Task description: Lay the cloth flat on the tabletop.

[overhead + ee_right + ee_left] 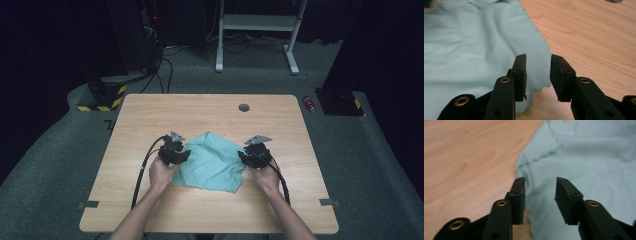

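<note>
both grippers sit with their jaws apart, nothing pinched. your left gripper (181, 156) is at the left edge of the teal cloth (212, 162), your right gripper (248, 158) at its right edge — the cloth lies rumpled near the middle of the wooden table (150, 115), its far corner peaked away from you. in the left gripper view the jaws straddle the cloth just inside its hem; in the right gripper view the scalloped edge runs between the jaws. to grip well, it looks best to lower each tool until one jaw slips under the hem, then close on a single layer — bite close to the edge, not deep into the fabric. keep both hands level so the cloth lifts evenly.
</note>
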Demonstrator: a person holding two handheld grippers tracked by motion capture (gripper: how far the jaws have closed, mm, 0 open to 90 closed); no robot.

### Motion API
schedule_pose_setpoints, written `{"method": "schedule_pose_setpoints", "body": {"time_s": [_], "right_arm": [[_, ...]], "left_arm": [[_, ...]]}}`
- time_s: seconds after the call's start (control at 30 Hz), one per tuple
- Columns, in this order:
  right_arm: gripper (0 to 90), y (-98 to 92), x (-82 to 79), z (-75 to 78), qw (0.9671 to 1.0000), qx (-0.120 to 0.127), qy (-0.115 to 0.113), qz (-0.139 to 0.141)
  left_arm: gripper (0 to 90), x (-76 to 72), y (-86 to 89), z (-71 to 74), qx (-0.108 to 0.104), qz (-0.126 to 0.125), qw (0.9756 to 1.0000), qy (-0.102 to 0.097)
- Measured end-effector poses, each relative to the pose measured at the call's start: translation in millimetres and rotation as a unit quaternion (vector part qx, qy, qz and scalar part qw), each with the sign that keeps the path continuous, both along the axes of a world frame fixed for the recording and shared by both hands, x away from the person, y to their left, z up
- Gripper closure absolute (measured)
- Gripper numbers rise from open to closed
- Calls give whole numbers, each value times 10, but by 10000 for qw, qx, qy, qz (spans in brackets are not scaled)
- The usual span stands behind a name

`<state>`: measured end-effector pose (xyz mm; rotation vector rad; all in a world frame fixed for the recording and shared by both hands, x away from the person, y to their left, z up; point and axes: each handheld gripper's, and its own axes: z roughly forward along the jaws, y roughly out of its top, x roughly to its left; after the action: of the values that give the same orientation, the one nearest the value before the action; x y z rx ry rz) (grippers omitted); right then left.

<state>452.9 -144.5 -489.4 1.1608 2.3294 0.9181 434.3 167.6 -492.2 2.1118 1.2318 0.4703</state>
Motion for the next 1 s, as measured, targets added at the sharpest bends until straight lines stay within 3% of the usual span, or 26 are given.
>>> {"method": "schedule_pose_setpoints", "body": {"time_s": [0.2, 0.27, 0.33, 0.4, 0.5, 0.63, 0.7, 0.77, 0.83, 0.9, 0.97, 1.0], "right_arm": [[678, 30, 170, -138, 9993, -234, 262, -140], [731, 37, 182, -170, 9989, -309, 344, -118], [845, 33, 190, -179, 9987, -275, 412, -80], [900, 53, 191, -175, 9983, -489, 319, -38], [900, 33, 216, -168, 9983, -426, 402, -45], [900, -25, 312, -113, 9981, -472, 327, -236], [900, -49, 356, -56, 9984, -336, 374, -261], [895, -27, 343, -46, 9985, -335, 413, -124], [718, 12, 280, -73, 9987, -373, 339, -75], [630, 29, 255, -110, 9986, -402, 317, -164], [624, 39, 264, -164, 9980, -443, 382, -250], [676, 31, 266, -178, 9984, -343, 376, -249]], "left_arm": [[553, -338, 15, -52, 34, -121, 9999, 98], [553, -390, 7, -106, 105, -126, 9998, 137], [553, -403, 3, -150, 156, -120, 9997, 164], [559, -419, 3, -198, 116, -89, 9999, 84], [618, -445, 15, -211, 54, -81, 10000, 8], [744, -476, 37, -207, 57, -179, 9998, 5], [782, -489, 45, -204, 49, -200, 9998, 31], [775, -513, 39, -195, 49, -199, 9998, 61], [681, -573, 19, -183, -48, -264, 9996, 13], [613, -636, -38, -171, -8, -361, 9993, -58], [573, -646, -76, -174, 93, -401, 9991, -43], [570, -642, -81, -181, 98, -403, 9991, -14]]}}
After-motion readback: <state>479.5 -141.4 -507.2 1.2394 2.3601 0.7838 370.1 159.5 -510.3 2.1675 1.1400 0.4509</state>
